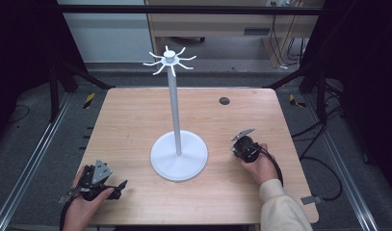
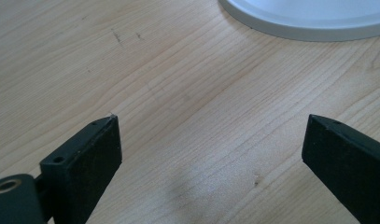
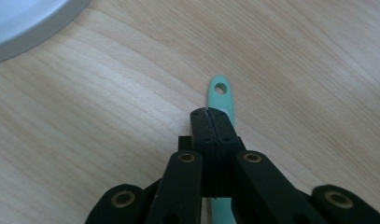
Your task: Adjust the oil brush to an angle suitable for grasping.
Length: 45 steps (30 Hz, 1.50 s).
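Note:
A white stand (image 1: 175, 110) rises from a round base (image 1: 181, 166) in the middle of the wooden table (image 1: 136, 120) and carries several curved hooks (image 1: 169, 60) at its top. A hand holds my left gripper (image 2: 211, 140) low over bare wood at the near left corner (image 1: 99, 185), jaws open wide with nothing between them; the base rim (image 2: 309, 21) lies ahead. My right gripper (image 3: 208, 114) sits right of the base (image 1: 241, 147), jaws shut. A mint-green handle (image 3: 220, 91) with a hole at its end lies on the table under those jaws.
A small dark round hole (image 1: 224, 100) marks the far right of the tabletop. Metal rails (image 1: 34, 154) and cables (image 1: 323, 159) run along the floor on both sides. The base rim (image 3: 24, 23) is to the upper left of the right gripper.

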### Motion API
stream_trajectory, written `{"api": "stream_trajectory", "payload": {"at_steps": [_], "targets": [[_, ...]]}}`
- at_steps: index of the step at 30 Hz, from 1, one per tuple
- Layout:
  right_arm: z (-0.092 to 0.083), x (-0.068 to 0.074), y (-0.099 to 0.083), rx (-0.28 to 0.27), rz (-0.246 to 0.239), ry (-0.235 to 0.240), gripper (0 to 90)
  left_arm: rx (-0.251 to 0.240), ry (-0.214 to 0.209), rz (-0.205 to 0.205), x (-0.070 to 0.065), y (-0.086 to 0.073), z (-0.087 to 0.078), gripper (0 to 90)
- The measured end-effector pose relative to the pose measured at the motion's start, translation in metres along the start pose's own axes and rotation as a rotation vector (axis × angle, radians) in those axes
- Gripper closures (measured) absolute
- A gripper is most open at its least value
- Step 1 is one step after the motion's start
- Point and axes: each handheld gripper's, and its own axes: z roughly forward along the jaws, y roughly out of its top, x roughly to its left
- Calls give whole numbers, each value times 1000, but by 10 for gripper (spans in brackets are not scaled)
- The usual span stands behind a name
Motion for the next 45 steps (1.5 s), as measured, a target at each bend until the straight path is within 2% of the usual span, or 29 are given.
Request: {"api": "stream_trajectory", "payload": {"at_steps": [1,2,5,6,8,12,16,17,20,25,32,35,39,45], "targets": [[1,-4,1,5,17,-27,900,-1,1,-1,0,0,0,44],[1,-4,1,5,17,-27,900,-1,1,-1,0,0,0,44],[3,-16,0,-2,80,-53,900,-1,1,-2,0,0,1,43],[3,-16,0,-2,80,-53,900,-1,1,-2,0,0,1,44],[3,-21,-1,-8,112,-43,900,-1,-1,-2,0,0,1,44],[1,-21,-1,-7,113,-52,900,2,0,3,-1,0,0,44],[-7,-24,-3,-32,147,-33,900,1,-2,1,-1,0,1,44],[-13,-27,-6,-37,170,-30,900,1,-1,-1,-1,0,1,43],[-24,-31,-9,-40,196,-26,900,1,-1,0,0,0,1,44],[-42,-31,-17,-45,202,-26,900,2,-1,1,-1,0,0,44],[-57,-31,-25,-30,210,-12,900,9,2,-2,-2,-4,-2,43],[-59,-34,-28,-21,210,-15,899,16,1,9,-3,-5,-1,42],[-64,-37,-26,16,195,-5,891,17,2,29,-5,-3,-2,43],[-66,-37,-21,81,181,6,867,2,-2,26,-6,-4,-4,42]]}}
